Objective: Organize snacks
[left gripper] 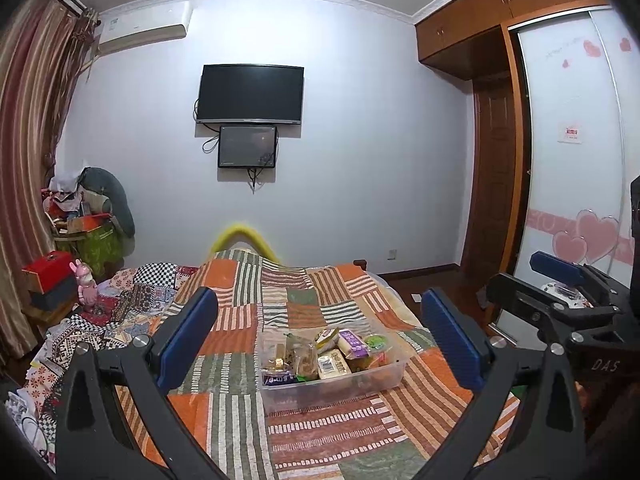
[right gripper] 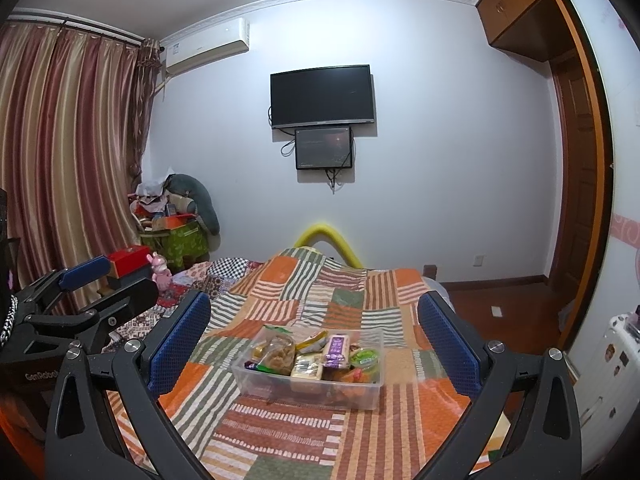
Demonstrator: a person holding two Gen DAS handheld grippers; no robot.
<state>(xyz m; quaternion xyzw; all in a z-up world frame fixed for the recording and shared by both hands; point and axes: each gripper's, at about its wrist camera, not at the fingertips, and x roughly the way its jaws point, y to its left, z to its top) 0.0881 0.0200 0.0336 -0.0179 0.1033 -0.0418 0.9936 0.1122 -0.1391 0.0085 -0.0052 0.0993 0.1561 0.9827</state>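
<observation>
The clear bin of snack packets sat mid-bed on the quilt, nearer its right edge, while left tongs and right tongs hung wide and empty, seemingly framing it for reach.

Clear plastic bin, rectangular, lidless, upright on the patchwork quilt just ahead of my grippers, apart from both. Contents: packaged snacks heaped loosely to rim height. Among them I see a purple-labelled pack, a pale yellow block, a green-topped cup, and a clear bag of brown pieces.
</observation>
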